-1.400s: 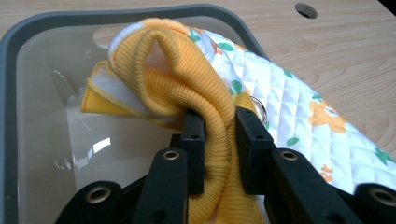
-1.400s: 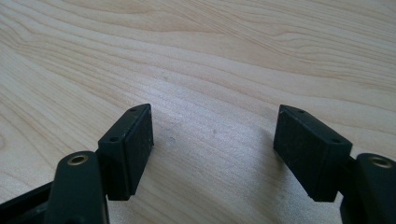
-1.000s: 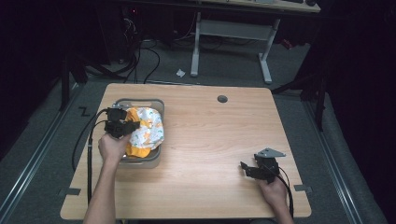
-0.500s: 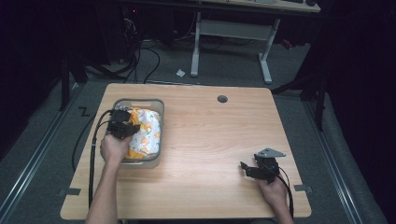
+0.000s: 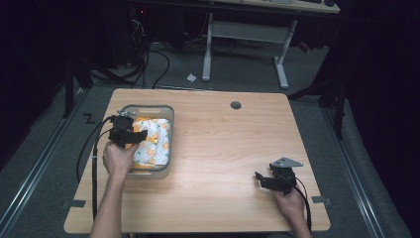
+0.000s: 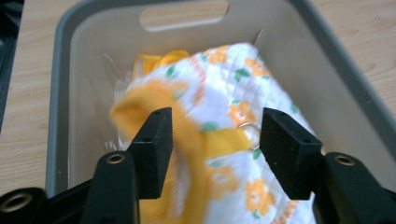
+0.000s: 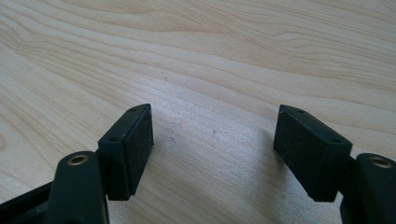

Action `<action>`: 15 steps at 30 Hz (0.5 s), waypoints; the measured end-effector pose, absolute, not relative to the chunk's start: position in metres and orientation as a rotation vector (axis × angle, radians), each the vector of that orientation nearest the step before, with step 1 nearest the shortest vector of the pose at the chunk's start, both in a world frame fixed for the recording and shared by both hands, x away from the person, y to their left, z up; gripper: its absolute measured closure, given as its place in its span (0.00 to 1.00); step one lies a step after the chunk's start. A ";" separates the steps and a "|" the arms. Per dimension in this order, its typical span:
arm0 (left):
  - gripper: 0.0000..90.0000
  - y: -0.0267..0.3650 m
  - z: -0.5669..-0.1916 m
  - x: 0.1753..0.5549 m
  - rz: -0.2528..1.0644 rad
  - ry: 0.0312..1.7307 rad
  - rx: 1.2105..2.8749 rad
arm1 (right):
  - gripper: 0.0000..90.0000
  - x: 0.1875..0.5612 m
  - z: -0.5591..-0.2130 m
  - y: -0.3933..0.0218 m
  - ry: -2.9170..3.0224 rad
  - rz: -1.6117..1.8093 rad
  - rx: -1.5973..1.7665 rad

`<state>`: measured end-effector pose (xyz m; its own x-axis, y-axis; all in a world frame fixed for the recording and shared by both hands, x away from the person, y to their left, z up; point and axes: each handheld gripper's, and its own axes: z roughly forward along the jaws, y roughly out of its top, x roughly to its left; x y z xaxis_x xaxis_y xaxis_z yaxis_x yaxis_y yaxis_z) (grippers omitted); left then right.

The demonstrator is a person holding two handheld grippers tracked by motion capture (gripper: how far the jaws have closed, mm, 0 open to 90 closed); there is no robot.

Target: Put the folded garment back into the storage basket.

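Left gripper [image 6: 212, 140]: jaws have just been opening and now stand parted over a white quilted cloth printed with orange flowers and trimmed in yellow [image 6: 233, 154]. The cloth lies between the two black pads; the pads appear clear of it, though motion blur at the yellow edge makes contact hard to rule out. In the high view the same gripper [image 5: 130, 135] sits at centre left of the frame, over the left rim of a grey rectangular plastic bin [image 5: 166, 111].

The cloth [image 5: 153, 146] lies bunched inside the bin [image 6: 322, 56], reaching towards the far wall with its handle slot at the top of the left gripper view.

Right gripper [image 7: 212, 144]: jaws wide apart, nothing between them, low over bare board. In the high view it [image 5: 265, 179] is at lower right of the frame, well apart from the bin.

Both rest on a light wooden table [image 5: 223, 148]
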<state>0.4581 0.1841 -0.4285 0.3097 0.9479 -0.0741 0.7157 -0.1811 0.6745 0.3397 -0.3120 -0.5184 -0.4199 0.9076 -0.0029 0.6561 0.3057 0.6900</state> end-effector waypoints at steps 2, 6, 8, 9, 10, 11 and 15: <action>0.47 0.182 -0.426 0.455 0.497 1.453 1.962 | 0.32 0.340 -0.518 -0.312 2.186 0.873 1.396; 0.45 0.175 -0.415 0.445 0.519 1.390 1.939 | 0.32 0.340 -0.518 -0.312 2.187 0.872 1.396; 0.45 0.172 -0.413 0.442 0.519 1.374 1.933 | 0.32 0.340 -0.518 -0.312 2.187 0.872 1.396; 0.44 0.171 -0.412 0.441 0.522 1.364 1.927 | 0.32 0.340 -0.518 -0.312 2.187 0.872 1.396; 0.44 0.169 -0.410 0.439 0.520 1.357 1.921 | 0.32 0.340 -0.518 -0.312 2.187 0.872 1.396; 0.44 0.167 -0.409 0.437 0.514 1.347 1.919 | 0.32 0.340 -0.518 -0.312 2.187 0.872 1.396; 0.43 0.160 -0.404 0.431 0.513 1.310 1.921 | 0.32 0.340 -0.518 -0.312 2.187 0.873 1.397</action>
